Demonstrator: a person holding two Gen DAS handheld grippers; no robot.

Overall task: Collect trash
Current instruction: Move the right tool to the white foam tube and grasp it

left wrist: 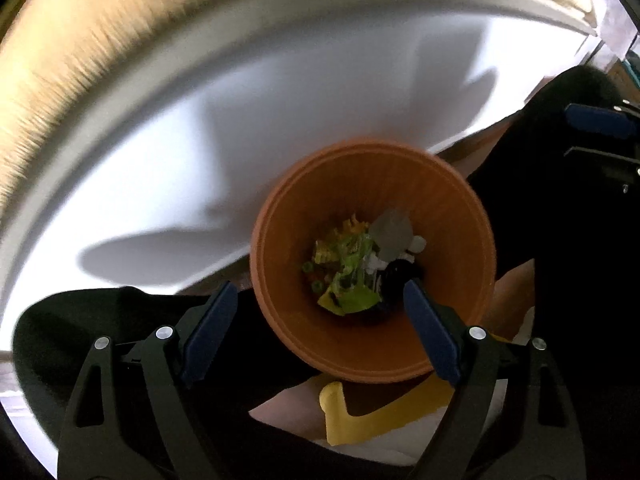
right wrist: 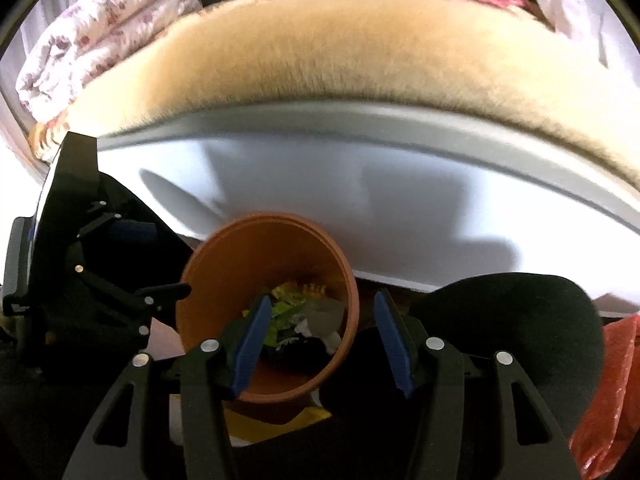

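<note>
Left wrist view: tan fuzzy blanket (left wrist: 60, 80) curves along the far left, then the white desk (left wrist: 180, 152) with soft shadows on it. The left tool (left wrist: 320, 312) hangs over the near edge, pointing steeply down, jaws wide, nothing between the pads. Its right pad overlaps the inside of the orange bin (left wrist: 372, 260), which stands below the desk edge. Trash (left wrist: 352, 268) lies at the bin's bottom: green and yellow wrappers, a grey scrap, white bits. A yellow object (left wrist: 360, 416) shows under the bin. The right tool (left wrist: 600, 128) is partly visible at the far right edge.

Right wrist view: folded floral bedding (right wrist: 100, 28) at top left, the left tool's black frame below it. The bin sits centre-left, trash inside. The right tool (right wrist: 320, 340) is half open and empty, its left pad over the bin's mouth, its right pad outside the rim. An orange plastic bag (right wrist: 608, 392) lies at the far right.
</note>
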